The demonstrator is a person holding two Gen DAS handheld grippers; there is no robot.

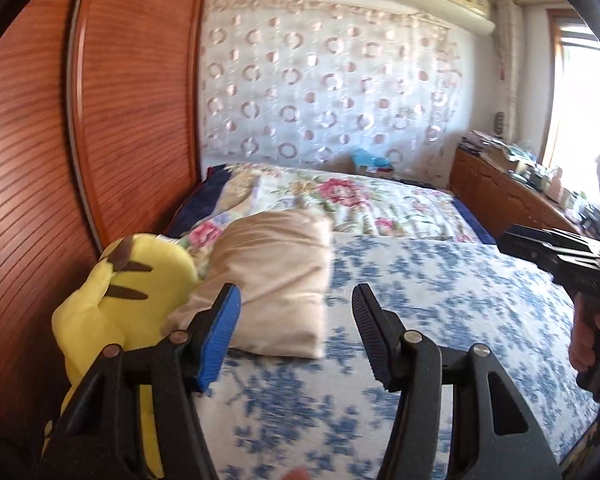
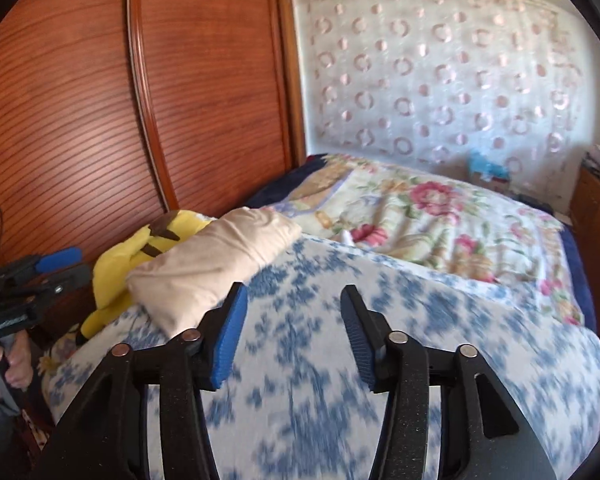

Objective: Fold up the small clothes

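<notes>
My left tongs (image 1: 296, 332) and right tongs (image 2: 290, 336) both stood apart, holding nothing, above the blue-flowered bedsheet (image 1: 440, 300). The folded beige garment (image 1: 276, 280) lay ahead and left of both tongs, touching the yellow plush toy (image 1: 132, 292). Judgement: approach low, pinch one fabric edge per tongs, avoid dragging the sheet or snagging the plush.
</notes>
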